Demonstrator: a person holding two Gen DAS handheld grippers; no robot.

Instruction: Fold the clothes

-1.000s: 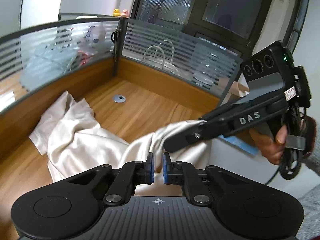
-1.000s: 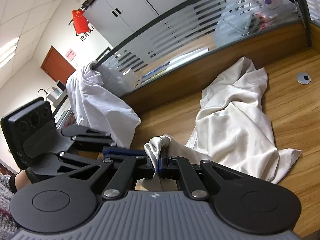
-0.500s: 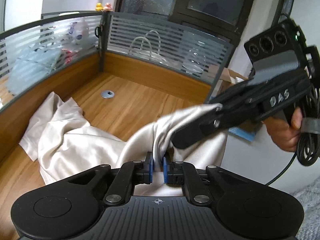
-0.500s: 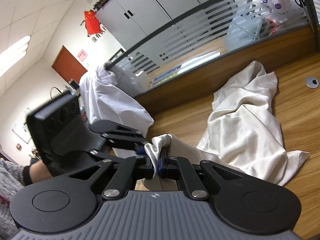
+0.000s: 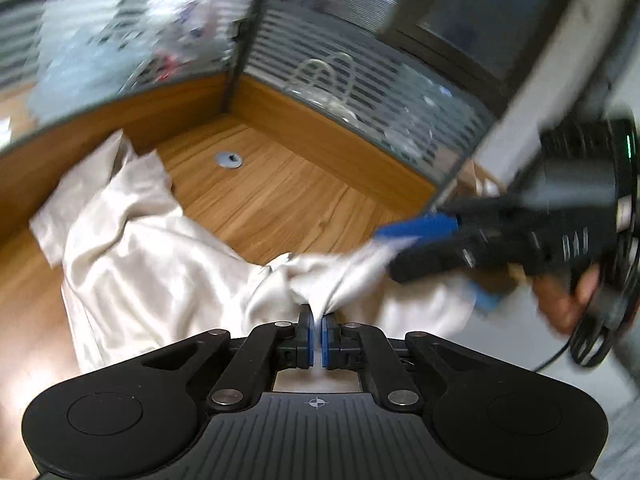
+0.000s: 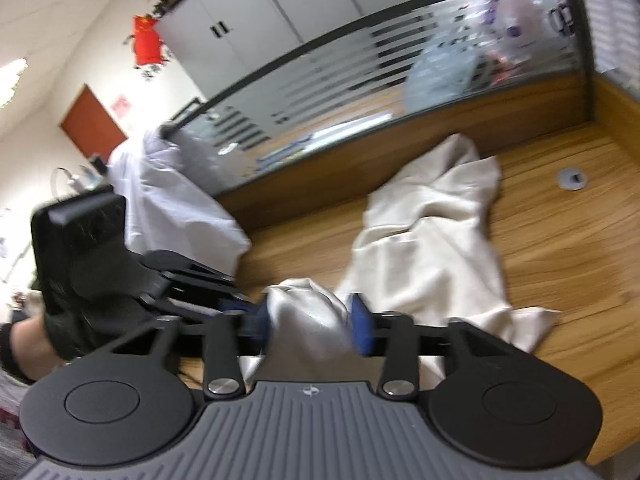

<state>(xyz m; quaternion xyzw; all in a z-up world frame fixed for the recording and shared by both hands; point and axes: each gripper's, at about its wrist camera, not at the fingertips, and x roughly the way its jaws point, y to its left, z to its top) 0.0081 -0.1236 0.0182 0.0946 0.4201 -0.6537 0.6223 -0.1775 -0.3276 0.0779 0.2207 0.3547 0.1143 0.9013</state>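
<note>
The cream garment (image 5: 132,256) lies crumpled on the wooden worktop (image 5: 280,200), one bunched end lifted toward both tongs. The left tongs (image 5: 315,338) pinch a fold of it. The right tongs (image 6: 316,330) have just been opening and stand spread, cloth bulging loosely between the pads.

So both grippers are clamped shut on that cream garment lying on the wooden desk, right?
Not quite. Only the left gripper is clamped shut on the cream garment, as the left wrist view shows. The right gripper has just been opening: in the right wrist view its jaws stand wide apart, with a bunch of the cloth loose between them. The garment does lie on the wooden desk.
</note>
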